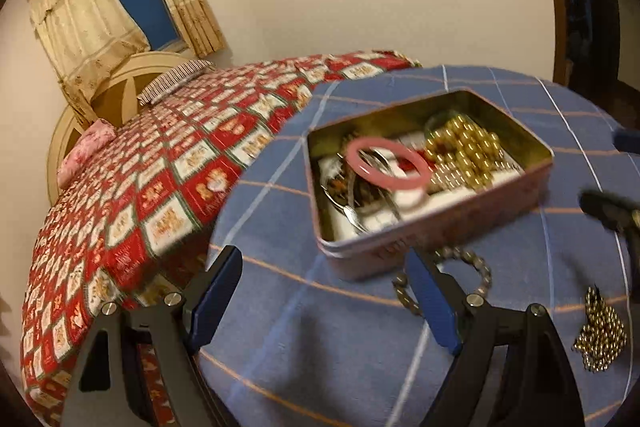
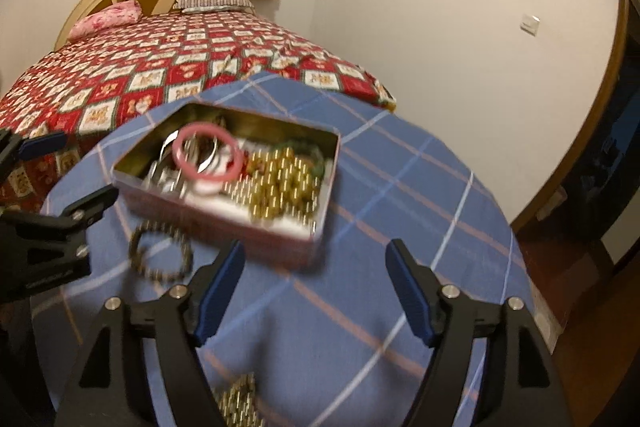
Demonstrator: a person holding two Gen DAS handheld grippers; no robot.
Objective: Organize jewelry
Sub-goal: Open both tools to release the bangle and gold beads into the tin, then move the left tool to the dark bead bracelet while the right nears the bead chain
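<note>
Left gripper (image 1: 326, 293) and right gripper (image 2: 316, 285): fingers wide, nothing between them. Open tin (image 1: 436, 235) on the blue cloth (image 2: 400, 227) contains a pink bangle (image 1: 386, 165) and gold beads (image 2: 282, 183). Beaded bracelet (image 2: 160, 251) lies just beside the tin.

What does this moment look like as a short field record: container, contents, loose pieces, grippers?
container: open rectangular metal tin on blue checked tablecloth
contents: pink ring bangle, gold bead strands, silvery pieces
loose: dark beaded bracelet beside tin; gold chain pile
left gripper: open, empty
right gripper: open, empty
</note>
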